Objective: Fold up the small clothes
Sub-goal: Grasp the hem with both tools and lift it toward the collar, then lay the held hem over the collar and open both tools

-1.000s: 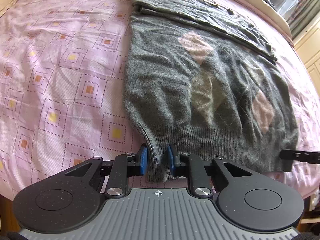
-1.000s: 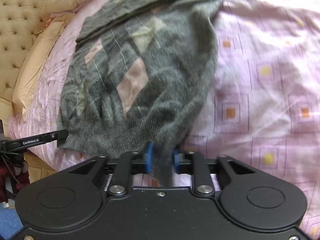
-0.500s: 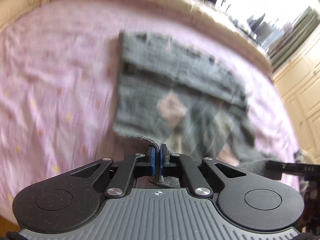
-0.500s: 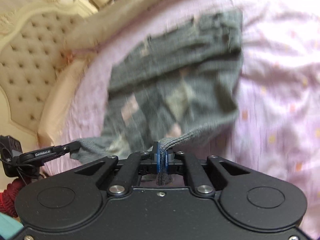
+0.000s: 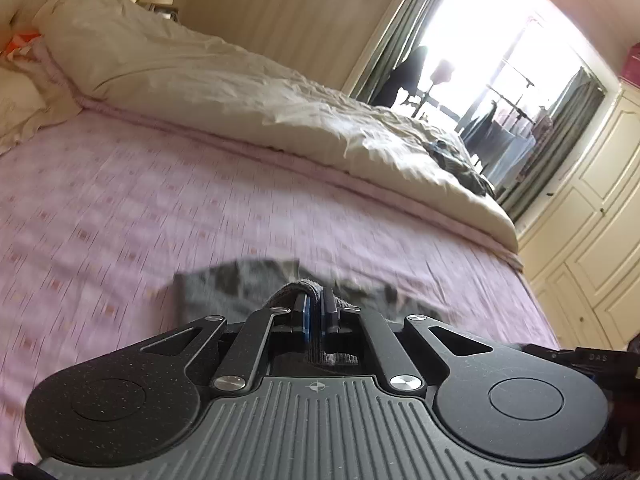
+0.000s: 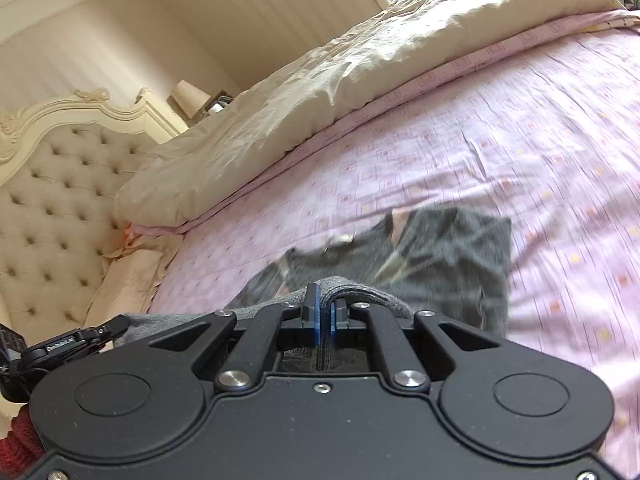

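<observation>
Since one second ago, both grippers have lifted the sweater's ribbed hem off the pink bedsheet (image 6: pixel 500 128) and carried it forward over the body; the cameras now look across the bed toward the cream duvet (image 5: pixel 248 92). The left gripper (image 5: pixel 316 312) and right gripper (image 6: pixel 325 314) each have their jaws pinched together on a hem corner. The sweater (image 6: pixel 448 264) lies ahead of and below both, its remaining body running away from the jaws. The hem edge spans sideways between the two grippers, neither clearly nearer.
</observation>
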Demonstrator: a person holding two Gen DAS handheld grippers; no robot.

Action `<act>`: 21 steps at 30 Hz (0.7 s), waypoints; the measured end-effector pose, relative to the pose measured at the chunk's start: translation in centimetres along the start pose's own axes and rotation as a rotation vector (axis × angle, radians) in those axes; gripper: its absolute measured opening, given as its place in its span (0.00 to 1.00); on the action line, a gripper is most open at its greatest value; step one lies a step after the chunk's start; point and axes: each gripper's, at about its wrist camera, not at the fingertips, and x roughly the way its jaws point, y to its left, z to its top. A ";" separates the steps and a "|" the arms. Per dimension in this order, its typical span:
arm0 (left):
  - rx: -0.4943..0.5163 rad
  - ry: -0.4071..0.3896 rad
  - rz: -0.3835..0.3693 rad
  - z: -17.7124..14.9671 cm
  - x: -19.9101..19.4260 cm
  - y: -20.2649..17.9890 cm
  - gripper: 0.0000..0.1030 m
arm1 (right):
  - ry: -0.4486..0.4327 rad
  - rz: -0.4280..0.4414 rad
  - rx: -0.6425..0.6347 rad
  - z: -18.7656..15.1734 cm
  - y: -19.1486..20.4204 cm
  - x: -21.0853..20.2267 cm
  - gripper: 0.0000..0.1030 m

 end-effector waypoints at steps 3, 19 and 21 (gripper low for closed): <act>0.014 0.010 0.010 1.5 3.7 0.5 0.04 | 0.010 -0.039 0.015 2.1 -1.2 3.7 0.11; -0.094 0.138 0.193 3.7 16.3 6.8 0.30 | 0.102 -0.227 0.025 5.4 -6.1 15.2 0.44; -0.101 0.095 0.191 4.2 15.2 6.8 0.33 | 0.061 -0.236 -0.002 5.5 -5.7 14.5 0.53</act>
